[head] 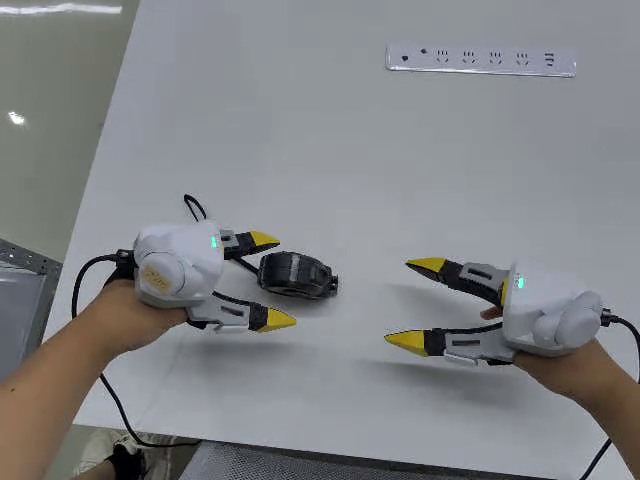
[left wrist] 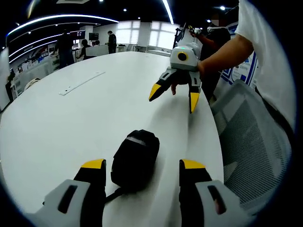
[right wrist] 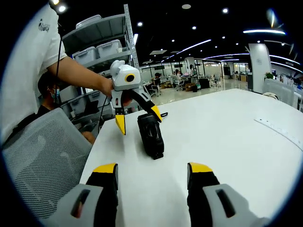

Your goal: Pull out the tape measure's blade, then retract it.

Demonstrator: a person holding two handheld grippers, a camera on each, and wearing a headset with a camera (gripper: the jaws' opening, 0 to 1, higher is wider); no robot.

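Left gripper [head: 274, 279] was wide open, holding nothing, tape [head: 298, 275] lay between its jaws, not touching them; right gripper [head: 410, 302] was wide open too, empty, tape well ahead of it

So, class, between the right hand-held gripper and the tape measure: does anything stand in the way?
Nothing visible does. Only bare white table lies between the right hand-held gripper and the tape measure. The left hand-held gripper flanks it with open jaws from the other side.

Open-plan office: desk rows [right wrist: 199, 82], ceiling light strips [right wrist: 196, 46], mesh chair [right wrist: 38, 161].
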